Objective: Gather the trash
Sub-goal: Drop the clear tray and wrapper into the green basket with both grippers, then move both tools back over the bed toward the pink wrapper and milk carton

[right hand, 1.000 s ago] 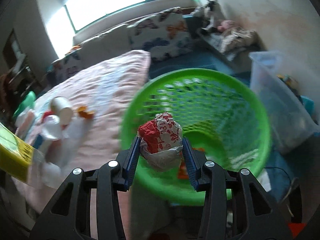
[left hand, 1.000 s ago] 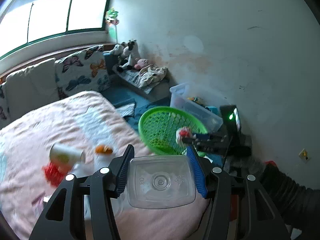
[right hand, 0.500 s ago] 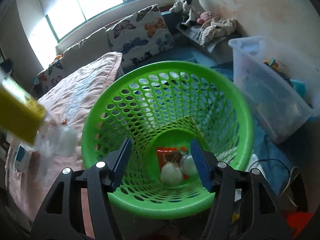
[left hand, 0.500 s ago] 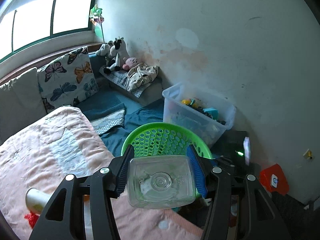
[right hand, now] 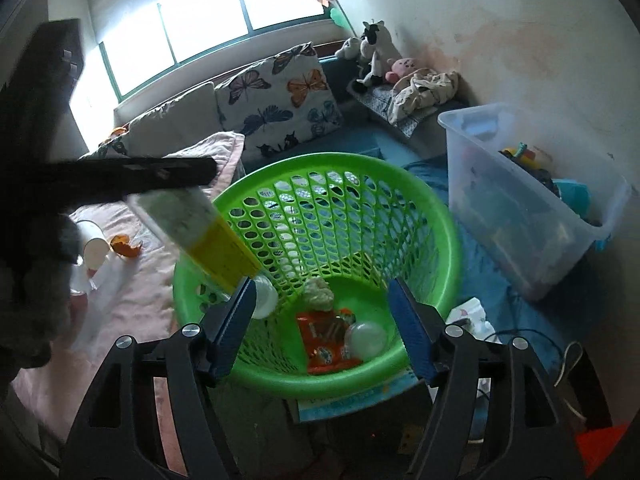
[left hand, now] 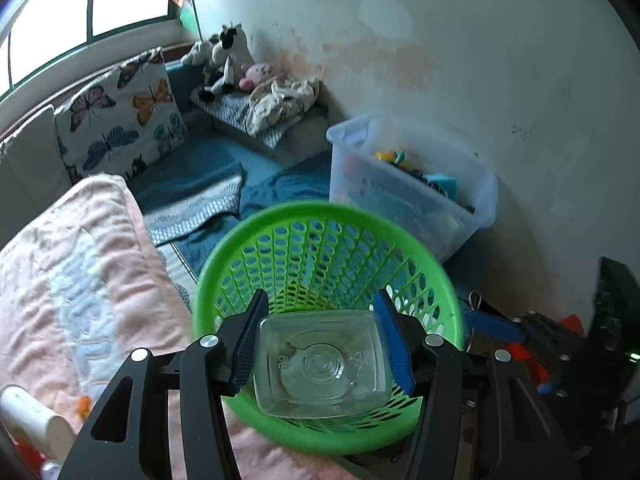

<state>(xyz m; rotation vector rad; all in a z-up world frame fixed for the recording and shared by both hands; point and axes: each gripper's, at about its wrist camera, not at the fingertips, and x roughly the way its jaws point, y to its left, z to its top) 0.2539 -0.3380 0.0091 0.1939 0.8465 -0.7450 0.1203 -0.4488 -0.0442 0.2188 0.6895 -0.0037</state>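
Note:
My left gripper (left hand: pixel 322 346) is shut on a clear plastic bottle (left hand: pixel 322 364), seen bottom-on, and holds it over the green mesh basket (left hand: pixel 328 248). In the right wrist view the same bottle (right hand: pixel 200 224), with a yellow label, slants down over the basket's (right hand: pixel 344 184) left rim. My right gripper (right hand: pixel 322 328) is open and empty above the basket. An orange wrapper (right hand: pixel 324 336), a crumpled wad (right hand: pixel 318 298) and a pale round lid (right hand: pixel 366 338) lie on the basket's floor.
A pink blanket (left hand: pixel 80 264) carries a white paper cup (right hand: pixel 94 240) and an orange peel (right hand: pixel 126 246). A clear storage bin (right hand: pixel 532 204) with toys stands right of the basket by the wall. Butterfly cushions (right hand: pixel 280 96) and plush toys (right hand: pixel 374 52) lie behind.
My right gripper let its red-and-white wad drop into the basket and opened. My left gripper carried the bottle from the blanket to over the basket.

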